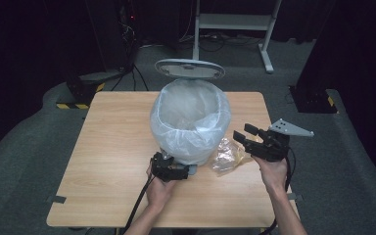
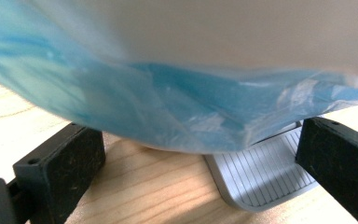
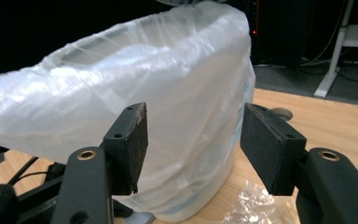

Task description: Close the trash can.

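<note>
Bin (image 1: pixel 191 122), a pedal type lined with a pale plastic bag (image 1: pixel 176 127), stands at the middle of the tabletop (image 1: pixel 112 147), nearer its far edge, with the lid (image 1: pixel 190 68) tipped up behind it. From the high view the left claw (image 1: pixel 169 169) sits low at the bin's near foot, close to the tabletop's near edge, though its jaws are hard to read there. The left gripper view supplies that: both black jaws stand wide apart and grip nothing, the ribbed grey pedal (image 2: pixel 265 175) lies between them towards the right jaw, and the bag's bluish hem (image 2: pixel 168 112) hangs just above it. To the right of the bin, a crumpled clear wrapper (image 1: pixel 227 155) lies on the wood just beside the base. Farther right the right claw (image 1: pixel 245 134) hovers near the tabletop's right edge, aimed at the bin's side. The right gripper view shows its jaws parted with empty air between them, the bagged bin wall (image 3: pixel 168 93) beyond, and the wrapper (image 3: pixel 256 207) low between the jaws.
</note>
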